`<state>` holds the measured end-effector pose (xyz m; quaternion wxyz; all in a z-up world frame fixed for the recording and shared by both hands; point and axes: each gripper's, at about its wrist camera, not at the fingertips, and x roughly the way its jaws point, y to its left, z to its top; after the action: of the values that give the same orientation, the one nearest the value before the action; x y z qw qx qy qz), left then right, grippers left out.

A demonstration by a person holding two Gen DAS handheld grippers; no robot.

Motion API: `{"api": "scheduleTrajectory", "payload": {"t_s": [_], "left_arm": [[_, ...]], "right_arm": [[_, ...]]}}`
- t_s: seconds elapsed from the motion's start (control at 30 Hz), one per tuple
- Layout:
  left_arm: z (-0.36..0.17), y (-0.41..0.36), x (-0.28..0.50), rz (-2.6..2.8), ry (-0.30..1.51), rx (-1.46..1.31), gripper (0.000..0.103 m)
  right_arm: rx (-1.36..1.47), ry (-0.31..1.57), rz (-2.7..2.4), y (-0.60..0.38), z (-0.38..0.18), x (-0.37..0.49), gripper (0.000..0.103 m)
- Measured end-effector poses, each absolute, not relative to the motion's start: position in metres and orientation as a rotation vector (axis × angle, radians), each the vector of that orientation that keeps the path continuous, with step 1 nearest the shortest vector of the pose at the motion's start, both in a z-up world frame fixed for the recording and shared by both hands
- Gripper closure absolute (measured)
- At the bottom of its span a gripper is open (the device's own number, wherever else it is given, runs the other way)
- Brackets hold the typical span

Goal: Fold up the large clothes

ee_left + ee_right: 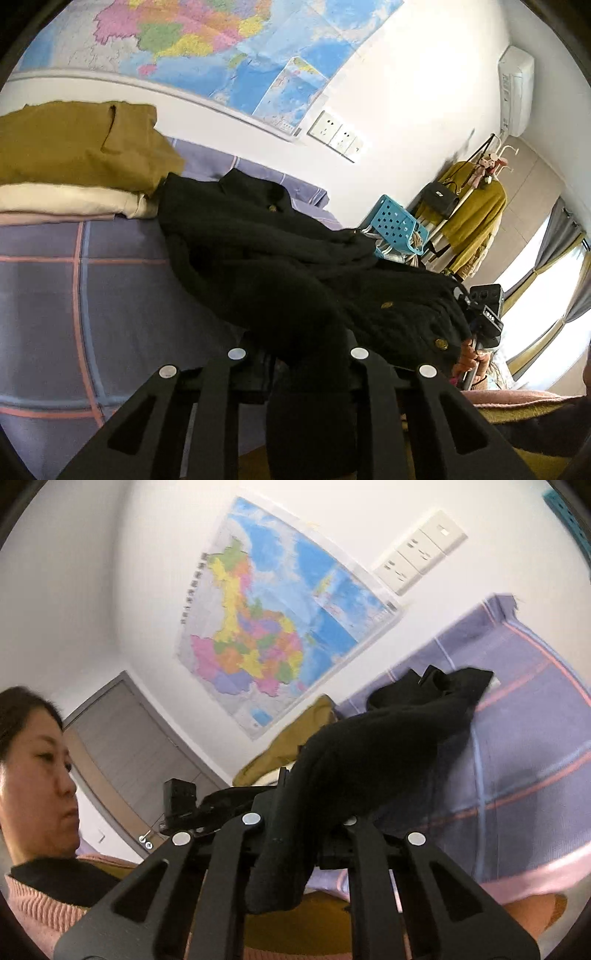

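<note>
Left gripper (297, 354) right up close, jaws pinched tight on a fold of the black cardigan (280, 251). Right gripper (301, 821) likewise clamped on another part of the same knit, fabric bunched between its fingers and hanging below them. Cardigan stretched between the two, lifted at the held edges, the rest trailing onto the purple checked bedsheet (44, 302). Further back on the sheet, a folded stack: mustard garment (74, 144) atop a cream one (66, 199). Beyond, wall map (273, 627), blue basket (397, 221), clothes rack (472, 206).
</note>
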<state>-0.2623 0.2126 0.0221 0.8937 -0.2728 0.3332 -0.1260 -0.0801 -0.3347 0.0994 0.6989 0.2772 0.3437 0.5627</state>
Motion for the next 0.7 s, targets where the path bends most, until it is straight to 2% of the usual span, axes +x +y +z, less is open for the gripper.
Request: {"api": "scheduleTrajectory", "payload": {"t_s": [0.2, 0.7], "left_arm": [[0.014, 0.216, -0.25, -0.265, 0.73, -0.599, 0.084], [0.052, 0.241, -0.182, -0.206, 0.8, -0.537, 0.083]], "right_arm": [[0.651, 0.806, 1.227, -0.329, 0.097, -0.068, 0.093], [0.657, 0.831, 1.186, -0.29, 0.134, 0.006, 0.091]]}}
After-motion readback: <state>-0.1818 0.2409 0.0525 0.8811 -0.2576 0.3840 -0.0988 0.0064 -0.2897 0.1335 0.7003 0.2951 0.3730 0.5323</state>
